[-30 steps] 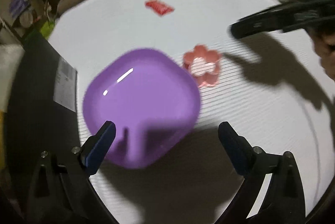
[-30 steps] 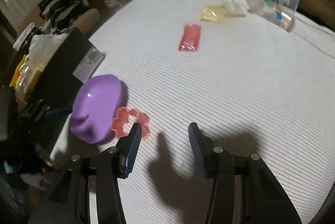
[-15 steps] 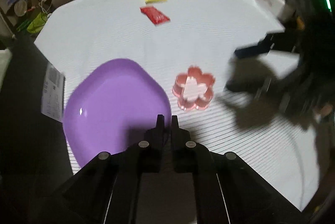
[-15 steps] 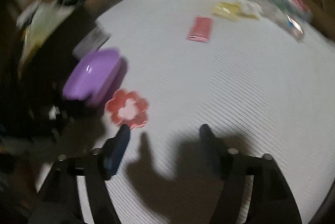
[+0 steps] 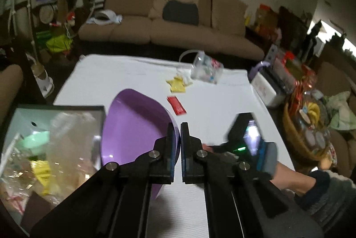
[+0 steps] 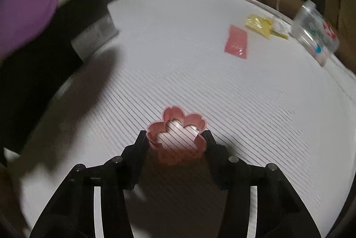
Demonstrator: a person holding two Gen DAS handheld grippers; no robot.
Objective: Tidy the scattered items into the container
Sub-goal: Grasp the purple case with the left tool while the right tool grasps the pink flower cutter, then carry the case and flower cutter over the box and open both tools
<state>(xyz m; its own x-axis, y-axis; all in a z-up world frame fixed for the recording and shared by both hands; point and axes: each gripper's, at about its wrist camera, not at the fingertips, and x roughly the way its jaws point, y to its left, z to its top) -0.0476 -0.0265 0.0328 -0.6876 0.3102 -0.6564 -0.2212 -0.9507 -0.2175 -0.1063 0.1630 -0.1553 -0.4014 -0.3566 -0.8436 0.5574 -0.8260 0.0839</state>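
Left wrist view: the left gripper (image 5: 177,140) has its jaws pinched nearly together on the rim of a shallow purple plastic plate with rounded corners (image 5: 135,126), which is tilted up off the white ribbed tablecloth (image 5: 106,80). At about nine o'clock from the plate sits the open dark-walled container (image 5: 44,140), partly filled with clear wrappers and yellow sachets. Further up the cloth, toward twelve o'clock, lie a flat red sachet (image 5: 176,105), a yellow sachet (image 5: 176,85) and a clear plastic cup on its side with coloured print (image 5: 207,70). At three o'clock the right gripper (image 5: 249,138) appears from the side, with a grey sleeve (image 5: 327,191) behind it. A brown sofa (image 5: 169,22) fills the background.

Right wrist view: the right gripper (image 6: 176,140) has a pink flower-shaped plastic cookie cutter (image 6: 176,133) between its jaws, which are closing; the fingers (image 6: 142,142) touch it on both sides, resting on the cloth. At one o'clock lie the red sachet (image 6: 236,41) and the yellow one (image 6: 260,24); the cup (image 6: 316,35) is at two o'clock. The purple plate (image 6: 31,0) hangs blurred at ten o'clock, above the dark container wall (image 6: 44,73).
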